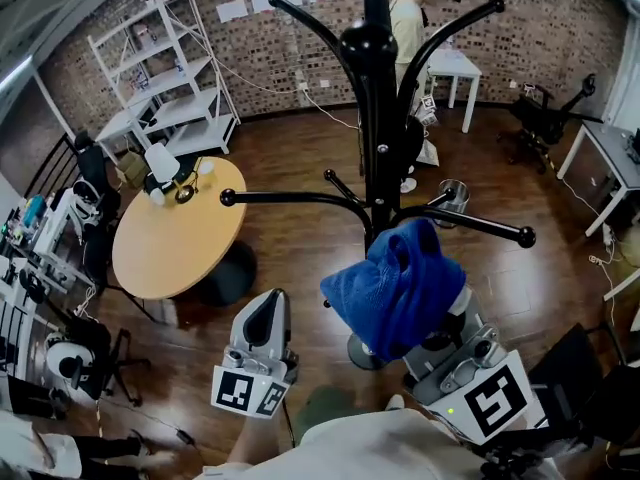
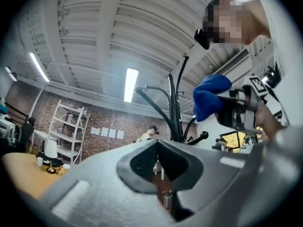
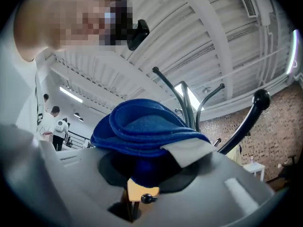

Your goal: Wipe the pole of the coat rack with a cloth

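Observation:
The black coat rack pole (image 1: 376,118) rises in the middle of the head view, with curved arms spreading from it; its base is hidden behind the cloth. A folded blue cloth (image 1: 400,283) hangs just in front of the pole's lower part, and my right gripper (image 1: 432,320) is shut on it. In the right gripper view the cloth (image 3: 142,131) fills the jaws of my right gripper (image 3: 142,169), with the rack's arms (image 3: 189,110) behind it. My left gripper (image 1: 262,320) is held low, left of the pole, shut and holding nothing. From my left gripper (image 2: 158,162) the rack (image 2: 176,112) and the cloth (image 2: 208,96) show ahead.
A round wooden table (image 1: 170,238) carrying a lamp and small items stands to the left. White shelving (image 1: 165,68) lines the brick wall. A person (image 1: 408,23) stands beside a white table (image 1: 450,68) at the back. A metal bin (image 1: 453,196) sits just right of the pole.

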Demonstrator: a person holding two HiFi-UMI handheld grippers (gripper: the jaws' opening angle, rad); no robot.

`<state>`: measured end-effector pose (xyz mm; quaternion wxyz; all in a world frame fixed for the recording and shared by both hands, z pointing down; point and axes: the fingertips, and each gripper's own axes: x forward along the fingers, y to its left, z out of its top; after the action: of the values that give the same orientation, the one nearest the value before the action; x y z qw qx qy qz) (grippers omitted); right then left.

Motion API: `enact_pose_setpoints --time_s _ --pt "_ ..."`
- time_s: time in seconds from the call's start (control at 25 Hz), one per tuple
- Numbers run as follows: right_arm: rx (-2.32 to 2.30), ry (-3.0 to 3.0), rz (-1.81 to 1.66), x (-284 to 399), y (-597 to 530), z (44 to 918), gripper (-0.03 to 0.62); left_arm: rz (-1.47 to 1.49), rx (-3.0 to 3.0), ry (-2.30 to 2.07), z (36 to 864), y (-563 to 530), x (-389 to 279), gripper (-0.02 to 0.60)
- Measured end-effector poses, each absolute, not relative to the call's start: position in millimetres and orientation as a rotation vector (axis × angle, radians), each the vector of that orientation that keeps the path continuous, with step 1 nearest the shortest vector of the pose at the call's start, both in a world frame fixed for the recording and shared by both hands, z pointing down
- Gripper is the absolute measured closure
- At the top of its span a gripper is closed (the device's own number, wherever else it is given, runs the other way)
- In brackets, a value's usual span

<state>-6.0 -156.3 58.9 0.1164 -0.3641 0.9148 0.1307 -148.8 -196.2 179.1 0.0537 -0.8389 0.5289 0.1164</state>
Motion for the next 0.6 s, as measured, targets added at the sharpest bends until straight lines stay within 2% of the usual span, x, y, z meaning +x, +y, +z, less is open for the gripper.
enact_pose_setpoints --time_s 0.28,0.48,0.6 --pt "-1.256 2.69 0.347 -32.4 -183.0 52.2 0.494 0.403 -2.682 1.303 163.2 -252.0 -167.2 0.58" --pt "-1.566 2.595 0.711 -31.4 -219.6 -20.1 0.494 0.434 -2.741 1.186 157.7 -267.7 -194.8 0.58" --pt "-1.692 2.512 0.797 -38.3 -243.4 -53.9 0.494 0.462 -2.809 1.12 168.9 -276.8 -205.6 0.58"
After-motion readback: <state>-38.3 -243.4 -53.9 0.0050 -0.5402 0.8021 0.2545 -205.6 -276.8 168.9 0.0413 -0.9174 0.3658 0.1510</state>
